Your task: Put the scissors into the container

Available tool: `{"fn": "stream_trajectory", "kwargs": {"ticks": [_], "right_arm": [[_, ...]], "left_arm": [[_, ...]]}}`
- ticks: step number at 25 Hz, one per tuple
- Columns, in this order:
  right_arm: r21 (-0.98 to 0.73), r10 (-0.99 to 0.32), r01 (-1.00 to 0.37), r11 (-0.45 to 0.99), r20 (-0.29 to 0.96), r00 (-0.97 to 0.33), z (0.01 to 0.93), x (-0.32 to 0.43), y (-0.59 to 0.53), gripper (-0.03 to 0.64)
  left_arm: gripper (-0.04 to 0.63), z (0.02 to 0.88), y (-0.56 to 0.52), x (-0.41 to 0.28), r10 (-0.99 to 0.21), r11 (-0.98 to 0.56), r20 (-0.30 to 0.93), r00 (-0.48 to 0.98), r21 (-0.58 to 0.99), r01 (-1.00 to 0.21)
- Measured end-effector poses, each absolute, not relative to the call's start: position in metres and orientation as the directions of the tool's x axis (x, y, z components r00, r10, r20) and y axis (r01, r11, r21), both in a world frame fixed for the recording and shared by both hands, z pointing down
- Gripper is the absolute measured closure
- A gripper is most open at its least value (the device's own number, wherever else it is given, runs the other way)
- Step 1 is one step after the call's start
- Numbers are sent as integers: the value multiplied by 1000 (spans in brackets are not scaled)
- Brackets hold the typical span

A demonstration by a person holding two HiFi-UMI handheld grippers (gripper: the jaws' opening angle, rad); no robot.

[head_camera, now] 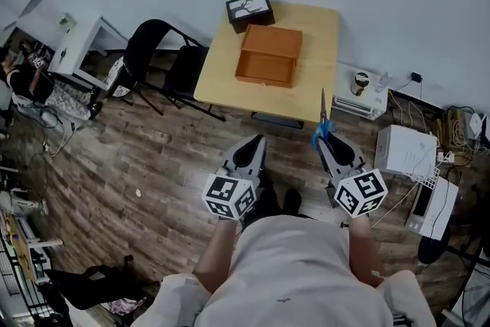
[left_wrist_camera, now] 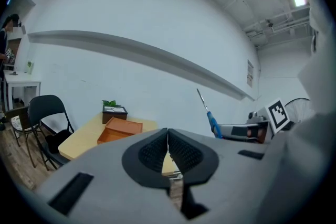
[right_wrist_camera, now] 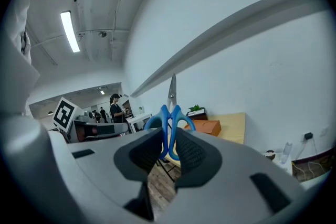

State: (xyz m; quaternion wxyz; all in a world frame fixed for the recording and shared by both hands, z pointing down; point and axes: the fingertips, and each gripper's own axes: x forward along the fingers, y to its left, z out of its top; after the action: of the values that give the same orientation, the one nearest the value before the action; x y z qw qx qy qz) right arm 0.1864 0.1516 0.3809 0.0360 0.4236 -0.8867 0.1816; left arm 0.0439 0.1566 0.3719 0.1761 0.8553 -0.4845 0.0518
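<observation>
The scissors [right_wrist_camera: 170, 114] were gripped by their blue handles in the jaws of the right gripper [head_camera: 325, 143] — blades up — short of the worktop [head_camera: 325, 38], where the orange container [head_camera: 268, 55] was set. The jaws of the left gripper [left_wrist_camera: 168, 138] were closed on nothing.

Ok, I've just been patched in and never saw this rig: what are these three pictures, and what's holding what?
No robot arm here: a person carries a hand-held gripper in each hand. The head view looks down from the person's head: left hand-held gripper at left, right hand-held gripper at right, both over the wood floor, short of the light wooden table. On it sit an open orange box and a small green plant in a dark square pot. The other two pictures look along each hand-held gripper's jaws. The left jaws are together, nothing between them. The right jaws are clamped on the handles of the blue-handled metal scissors, blades pointing toward the table.
</observation>
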Motion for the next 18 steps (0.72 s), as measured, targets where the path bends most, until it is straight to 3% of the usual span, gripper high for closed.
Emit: {"fn": "stream_trajectory", "kwargs": {"ticks": [18], "right_arm": [[-307,-734,-776,551,263,-626,392,154,84,537]], "left_arm": [[589,395,93,10,-792,-471,295,534,259,-843]]}}
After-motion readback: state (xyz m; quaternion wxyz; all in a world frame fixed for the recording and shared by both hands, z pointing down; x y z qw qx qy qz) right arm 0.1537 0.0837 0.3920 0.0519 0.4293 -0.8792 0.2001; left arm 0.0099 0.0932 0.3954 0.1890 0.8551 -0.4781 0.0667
